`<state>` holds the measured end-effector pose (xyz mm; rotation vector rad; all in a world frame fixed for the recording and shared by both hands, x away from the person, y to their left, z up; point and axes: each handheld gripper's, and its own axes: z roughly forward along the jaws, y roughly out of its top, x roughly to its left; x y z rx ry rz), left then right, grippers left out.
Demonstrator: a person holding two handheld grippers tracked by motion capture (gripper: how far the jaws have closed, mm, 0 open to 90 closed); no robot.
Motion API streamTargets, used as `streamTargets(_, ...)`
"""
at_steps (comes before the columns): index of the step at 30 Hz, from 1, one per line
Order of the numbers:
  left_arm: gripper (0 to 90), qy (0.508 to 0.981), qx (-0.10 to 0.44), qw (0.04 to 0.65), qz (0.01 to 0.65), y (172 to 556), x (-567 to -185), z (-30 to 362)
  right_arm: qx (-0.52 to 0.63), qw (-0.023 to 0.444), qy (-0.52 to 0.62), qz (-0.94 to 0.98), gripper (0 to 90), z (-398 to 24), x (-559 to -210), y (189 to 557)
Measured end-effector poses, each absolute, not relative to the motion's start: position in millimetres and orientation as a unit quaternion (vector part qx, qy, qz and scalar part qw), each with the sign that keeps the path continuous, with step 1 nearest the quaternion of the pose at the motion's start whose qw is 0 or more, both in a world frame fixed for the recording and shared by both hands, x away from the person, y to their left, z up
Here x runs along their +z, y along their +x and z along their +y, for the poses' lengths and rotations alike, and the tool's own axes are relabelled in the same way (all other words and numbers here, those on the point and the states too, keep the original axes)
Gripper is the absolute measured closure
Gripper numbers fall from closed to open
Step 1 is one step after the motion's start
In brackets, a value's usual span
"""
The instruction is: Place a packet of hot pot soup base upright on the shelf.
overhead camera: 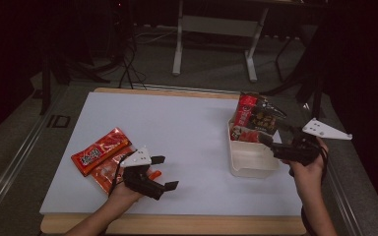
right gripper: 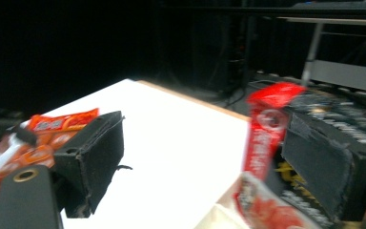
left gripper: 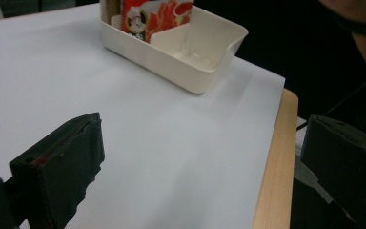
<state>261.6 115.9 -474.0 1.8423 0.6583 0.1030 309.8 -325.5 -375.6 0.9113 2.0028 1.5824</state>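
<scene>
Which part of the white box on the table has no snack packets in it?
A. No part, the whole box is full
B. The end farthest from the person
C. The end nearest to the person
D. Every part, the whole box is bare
C. In the high view the snack packets stand in the far end of the white box, while the near end shows only its bare white floor.

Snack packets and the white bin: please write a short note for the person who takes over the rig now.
Left gripper: open, empty, above the table beside the two orange packets.
Right gripper: open, empty, over the white bin.
Done: several packets stand in the bin's far end; its near end is empty.
Left: the two orange packets at the table's left side are probably next for the bin.
</scene>
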Motion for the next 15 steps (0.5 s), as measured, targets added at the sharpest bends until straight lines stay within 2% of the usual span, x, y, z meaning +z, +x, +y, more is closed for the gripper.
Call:
streamTargets(6,4.8,0.786,0.070,0.541,0.289,259.5,-463.2,137.9,0.581,0.175,0.301,0.736,13.9,-301.3,-384.1,296.8)
streamTargets(8,12.0,0.786,0.091,0.537,0.292,256.3,-459.7,146.7,0.579,0.172,0.290,0.742,13.9,-293.2,-385.9,292.0)
streamTargets(11,16.6,0.786,0.103,0.530,0.302,252.9,-457.0,161.5,0.584,0.164,0.275,0.746,13.9,-283.6,-388.0,285.7)
streamTargets(14,27.4,0.783,0.110,0.519,0.326,249.4,-459.4,177.6,0.588,0.154,0.268,0.747,14.0,-276.4,-391.7,280.9)
streamTargets(15,33.7,0.784,0.114,0.512,0.333,248.1,-461.0,183.0,0.585,0.150,0.266,0.751,14.0,-274.2,-393.1,279.5)
